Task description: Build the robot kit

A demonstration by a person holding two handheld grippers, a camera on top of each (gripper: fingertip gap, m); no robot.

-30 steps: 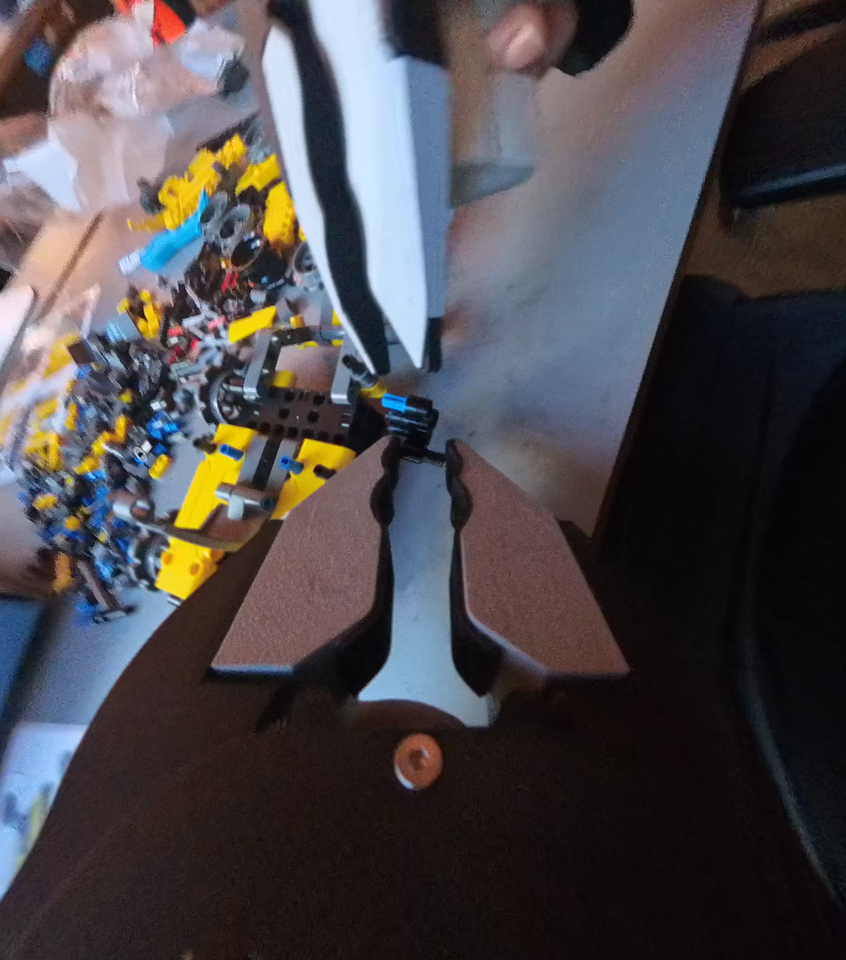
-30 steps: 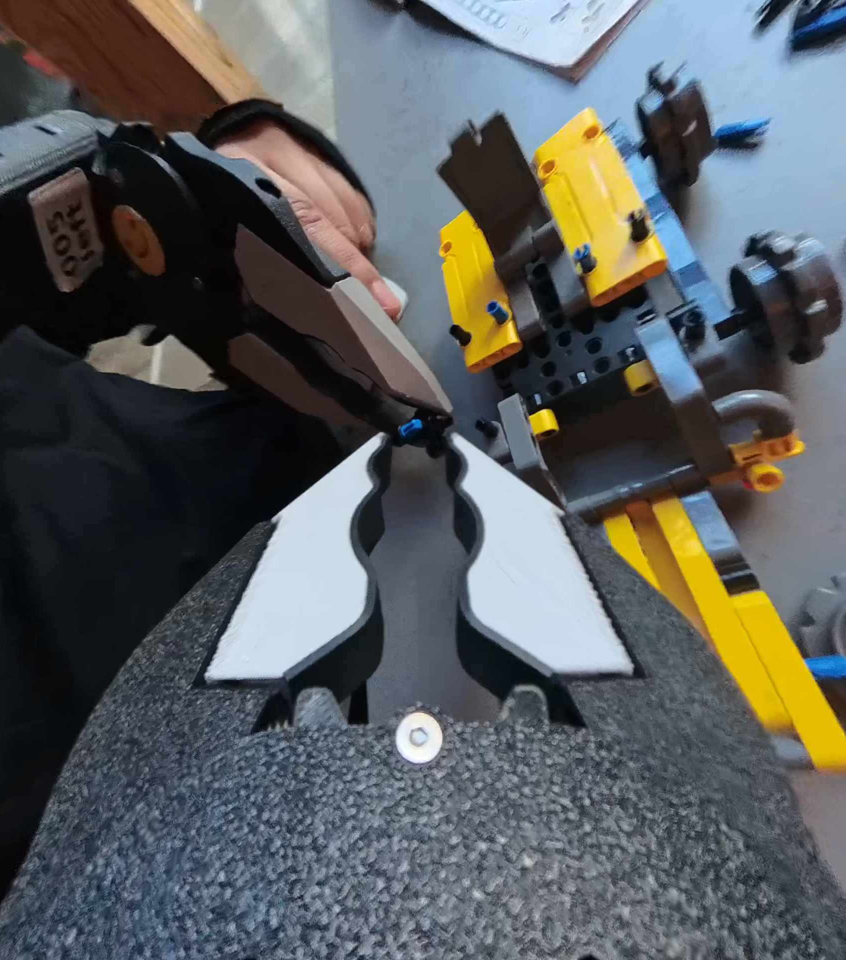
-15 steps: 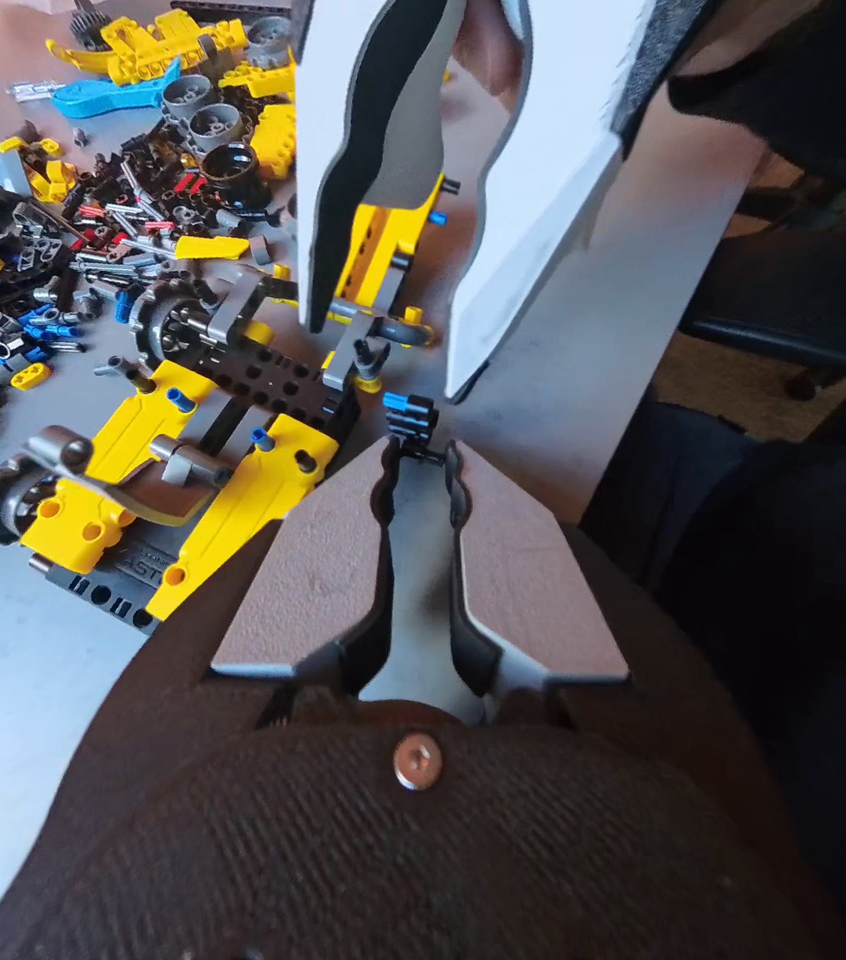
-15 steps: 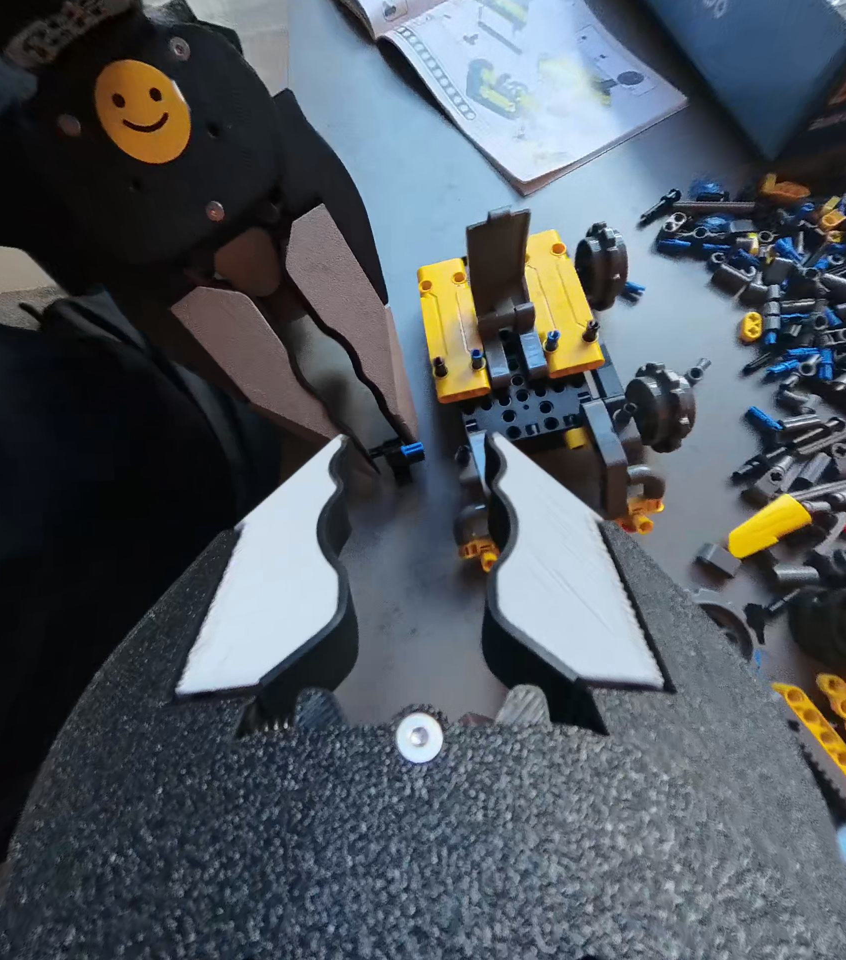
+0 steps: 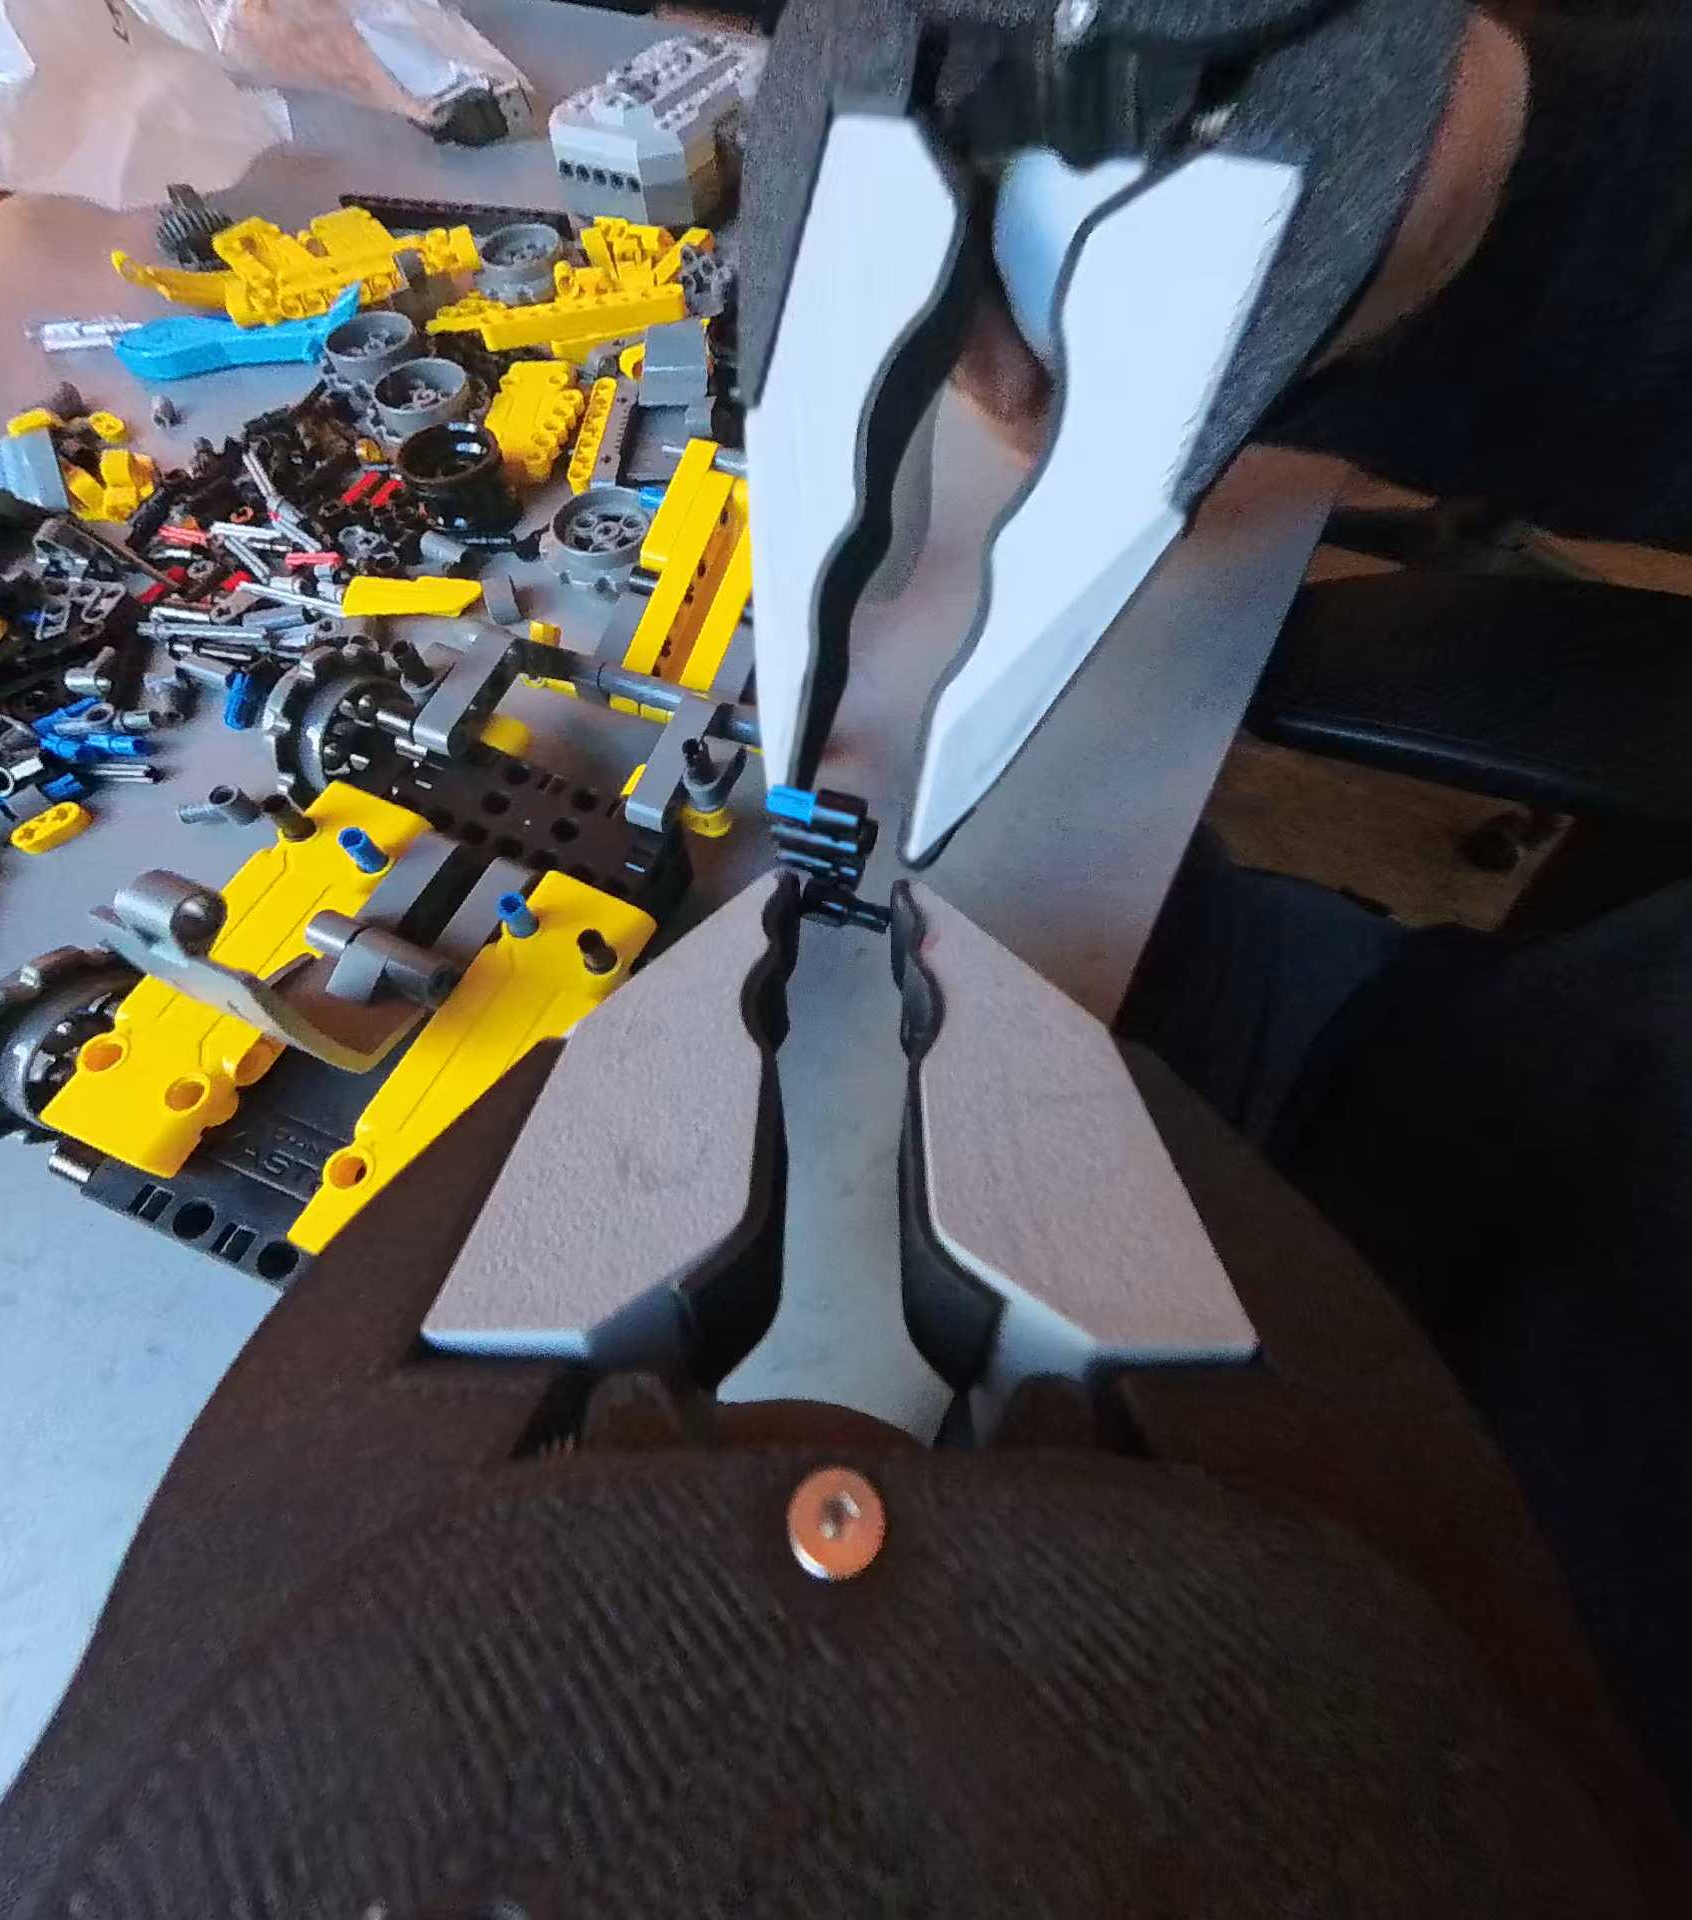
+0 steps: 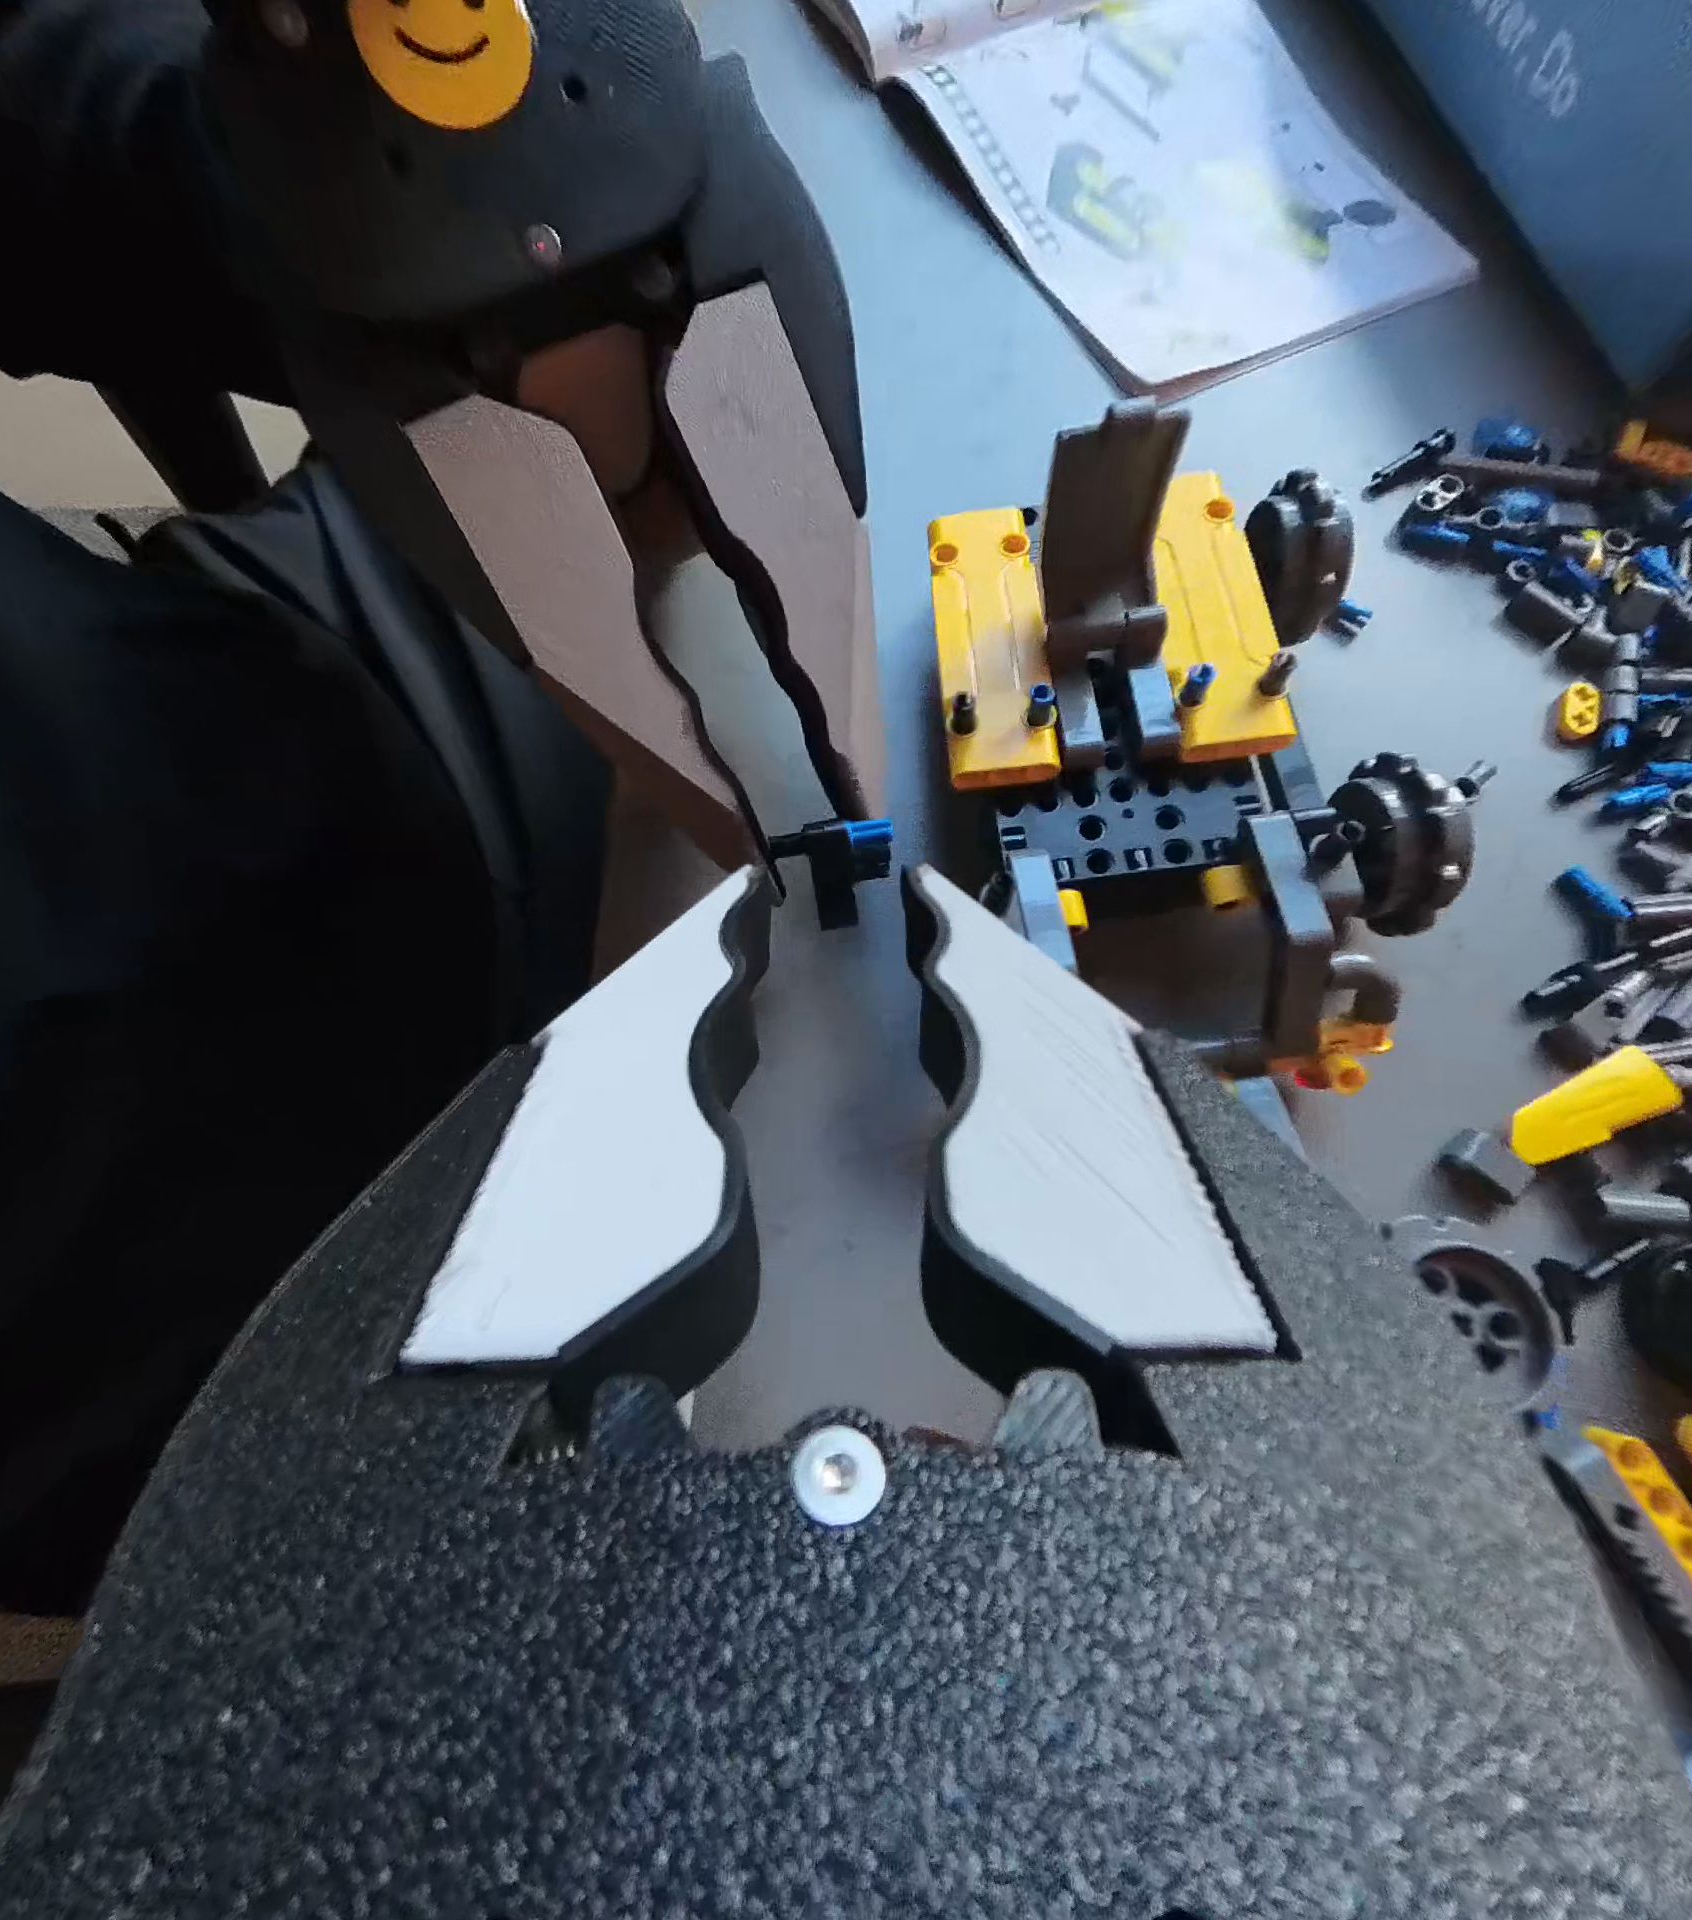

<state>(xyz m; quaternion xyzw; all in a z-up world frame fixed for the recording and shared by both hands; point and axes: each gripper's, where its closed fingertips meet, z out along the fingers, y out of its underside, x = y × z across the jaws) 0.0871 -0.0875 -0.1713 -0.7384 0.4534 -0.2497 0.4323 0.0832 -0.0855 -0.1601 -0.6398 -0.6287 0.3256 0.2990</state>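
Note:
My left gripper point(image 5: 842, 902), with brown pads, is shut on a small black connector with a blue pin point(image 5: 819, 837) and holds it above the grey table's near edge. The connector also shows in the right wrist view point(image 6: 837, 854), pinched by the brown fingertips point(image 6: 717, 769). My right gripper point(image 6: 834, 883), with white pads, is open; its tips sit either side of the connector with a small gap. In the left wrist view its white fingers point(image 5: 821, 416) come down from above. A yellow and black vehicle model point(image 5: 354, 987) point(image 6: 1133, 727) lies on the table just beside both.
A pile of loose yellow, black and blue parts point(image 5: 198, 582) point(image 6: 1652, 727) spreads beyond the model. An open instruction booklet point(image 6: 1185, 187) and a blue box point(image 6: 1600, 156) lie farther off. The table edge point(image 5: 1185, 831) runs close by, with a person's dark clothing point(image 5: 1548, 1195) beyond it. The tips of both grippers are at nearly the same place.
My right gripper let go of the connector, opened wide and drew back, then narrowed and came back around it. My left gripper kept its hold. Both views swung towards the table.

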